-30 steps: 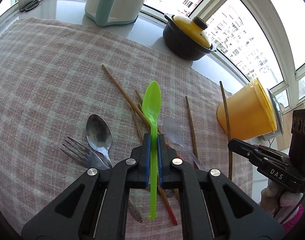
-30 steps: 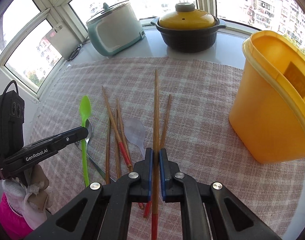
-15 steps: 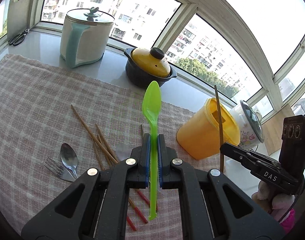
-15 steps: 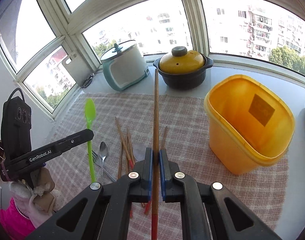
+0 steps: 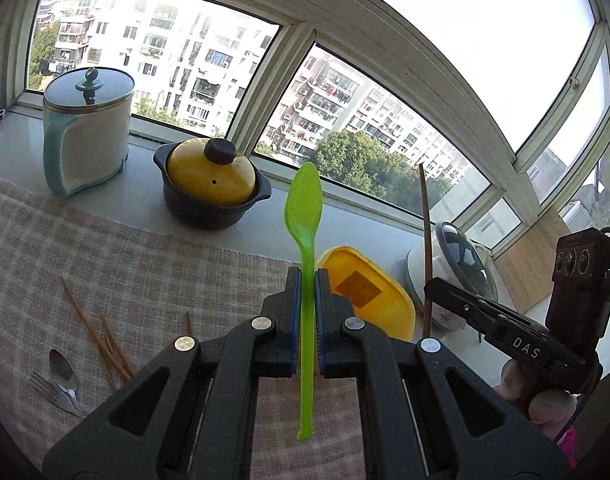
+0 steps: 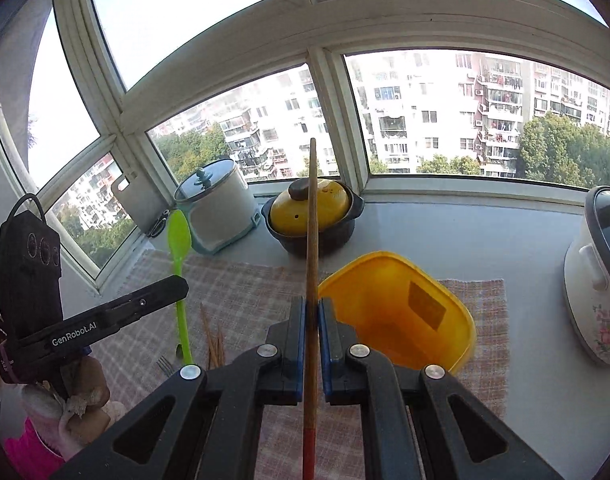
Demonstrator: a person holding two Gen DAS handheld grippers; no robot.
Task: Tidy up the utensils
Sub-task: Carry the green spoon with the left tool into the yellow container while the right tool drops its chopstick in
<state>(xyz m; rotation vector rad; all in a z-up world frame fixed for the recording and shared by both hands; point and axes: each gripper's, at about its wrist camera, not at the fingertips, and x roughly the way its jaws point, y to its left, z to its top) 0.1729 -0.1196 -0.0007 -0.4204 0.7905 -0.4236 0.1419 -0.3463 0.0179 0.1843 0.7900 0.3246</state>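
Utensils are split: a metal spoon [image 5: 63, 368], fork [image 5: 51, 390] and chopsticks [image 5: 97, 336] lie on the cloth [image 5: 145, 264], left of the left tongs [image 5: 305, 320], clamped on a green spoon [image 5: 303, 216]. The right tongs [image 6: 312, 332] pinch a chopstick [image 6: 312, 220]; a yellow bin [image 6: 457, 308] sits just right of them.

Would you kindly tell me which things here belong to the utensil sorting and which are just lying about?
Job: green spoon, chopstick, yellow bin, loose chopsticks, metal spoon, fork.
Lying about: yellow-lidded pot, rice cooker, floral cooker.
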